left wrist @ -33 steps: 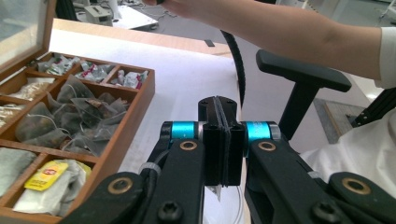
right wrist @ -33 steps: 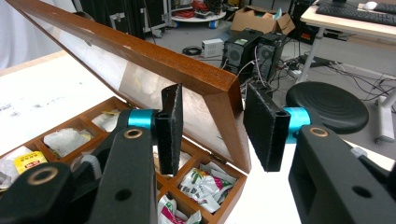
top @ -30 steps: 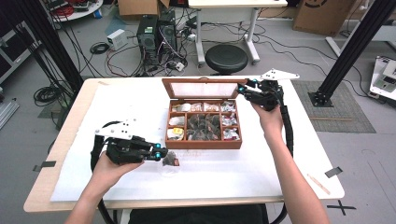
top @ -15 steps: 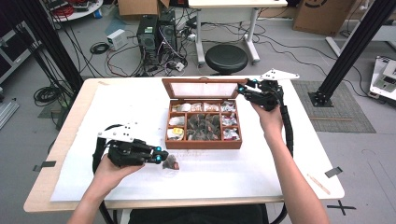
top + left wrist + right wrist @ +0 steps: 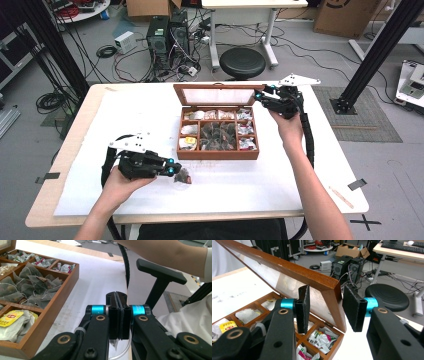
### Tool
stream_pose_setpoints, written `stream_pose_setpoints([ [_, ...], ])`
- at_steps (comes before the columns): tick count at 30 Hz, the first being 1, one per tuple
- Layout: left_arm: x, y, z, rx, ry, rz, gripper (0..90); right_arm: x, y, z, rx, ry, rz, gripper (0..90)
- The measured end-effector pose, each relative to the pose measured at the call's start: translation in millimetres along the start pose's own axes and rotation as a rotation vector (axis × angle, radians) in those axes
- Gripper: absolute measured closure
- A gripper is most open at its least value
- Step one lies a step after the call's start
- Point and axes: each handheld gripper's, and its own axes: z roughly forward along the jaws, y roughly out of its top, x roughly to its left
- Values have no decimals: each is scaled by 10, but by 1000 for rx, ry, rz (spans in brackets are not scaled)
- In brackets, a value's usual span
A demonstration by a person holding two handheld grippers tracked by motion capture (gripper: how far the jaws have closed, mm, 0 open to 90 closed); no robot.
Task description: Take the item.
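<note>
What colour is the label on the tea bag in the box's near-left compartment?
Yellow with red print: the tea bag label shows best in the left gripper view.

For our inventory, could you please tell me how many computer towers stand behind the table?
2: the left tower and the right tower, standing side by side; others may be hidden.

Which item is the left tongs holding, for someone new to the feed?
Find the wooden box mid-table, lid up. On the white sheet in front of its left corner, the left tongs pinch a dark tea bag. It is the one bag outside the box; the rest sit in compartments.
</note>
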Motion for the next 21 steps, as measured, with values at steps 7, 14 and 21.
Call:
stream_pose_setpoints([
  [7,12,-15,1,1,9,-8,859,0,0,0,0,0,0,592],
  [14,13,-1,6,-12,32,-10,731,0,-1,0,0,1,0,592],
  [21,38,16,-13,-32,85,-18,641,-1,-1,1,-1,1,1,592],
])
